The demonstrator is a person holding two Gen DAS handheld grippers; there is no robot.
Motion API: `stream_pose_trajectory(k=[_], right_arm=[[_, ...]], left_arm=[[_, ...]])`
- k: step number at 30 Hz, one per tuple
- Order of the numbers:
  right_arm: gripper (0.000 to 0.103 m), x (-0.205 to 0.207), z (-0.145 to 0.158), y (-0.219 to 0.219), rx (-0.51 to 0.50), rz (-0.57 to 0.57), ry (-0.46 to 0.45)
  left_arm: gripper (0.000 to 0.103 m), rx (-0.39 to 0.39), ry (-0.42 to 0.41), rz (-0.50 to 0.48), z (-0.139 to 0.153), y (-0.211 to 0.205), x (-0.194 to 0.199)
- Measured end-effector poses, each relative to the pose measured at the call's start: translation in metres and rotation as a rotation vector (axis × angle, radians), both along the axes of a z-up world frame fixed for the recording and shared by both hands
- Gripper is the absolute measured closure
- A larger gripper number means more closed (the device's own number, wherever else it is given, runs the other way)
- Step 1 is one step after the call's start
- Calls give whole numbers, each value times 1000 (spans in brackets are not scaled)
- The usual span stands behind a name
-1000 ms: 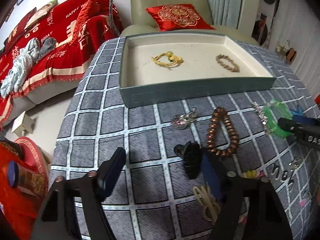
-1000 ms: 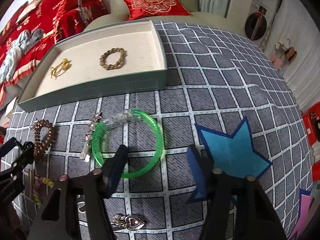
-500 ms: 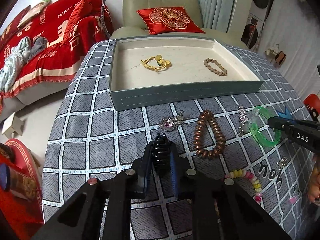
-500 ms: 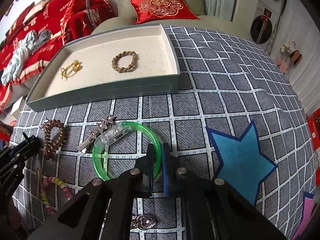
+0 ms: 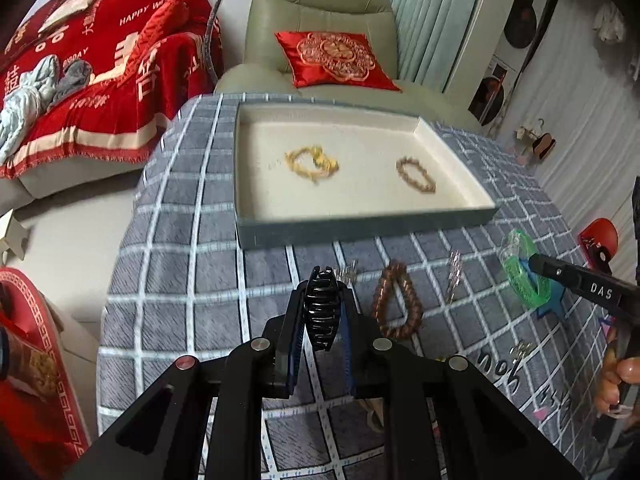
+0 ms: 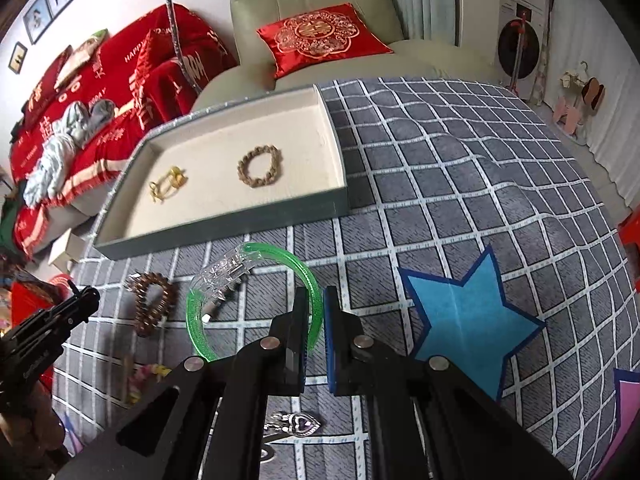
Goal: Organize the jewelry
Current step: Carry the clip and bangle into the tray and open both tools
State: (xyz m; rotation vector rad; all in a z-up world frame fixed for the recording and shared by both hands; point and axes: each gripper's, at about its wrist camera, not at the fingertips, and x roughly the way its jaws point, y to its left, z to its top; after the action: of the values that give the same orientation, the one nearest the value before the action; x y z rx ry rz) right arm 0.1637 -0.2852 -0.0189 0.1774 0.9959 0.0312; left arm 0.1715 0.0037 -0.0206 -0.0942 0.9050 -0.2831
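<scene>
My left claw [image 5: 322, 322] is clenched on the black plastic toothed hair clip [image 5: 321, 312], and my right claw [image 6: 318, 334] grasps the rim of the translucent green plastic bangle [image 6: 256, 300]; both are held above the checked grey worktop [image 6: 460, 200], short of the shallow cream-lined tray [image 6: 224, 236]. I judge both light, stiff and rather slippery, so a grip across the rim is best. Only the right view shows the silver heart pendant [image 6: 298, 424] near me.

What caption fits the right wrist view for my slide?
Right claw shut on green bangle, lifted before the tray holding two bracelets.
</scene>
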Motion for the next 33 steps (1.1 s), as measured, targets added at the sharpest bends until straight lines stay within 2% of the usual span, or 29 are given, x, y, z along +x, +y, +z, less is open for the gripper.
stream_pose_trajectory(k=[9,15,22,27,33], right_arm=[[95,38,31,1,31,17,-37],[95,76,39,3,35,17,-41],[95,121,36,6,39,-3,-22],[95,144,19,14,13,1,4],[95,166,-7,23,-31,13,32]], left_arm=[[70,-1,-105,-12,57,-2,42],[70,-17,-109,13,75,-4,83],[70,55,-100,26,59,-21,126],[70,119,-60,13,22,-37,147],[70,139,5,10,-11,-44,163]])
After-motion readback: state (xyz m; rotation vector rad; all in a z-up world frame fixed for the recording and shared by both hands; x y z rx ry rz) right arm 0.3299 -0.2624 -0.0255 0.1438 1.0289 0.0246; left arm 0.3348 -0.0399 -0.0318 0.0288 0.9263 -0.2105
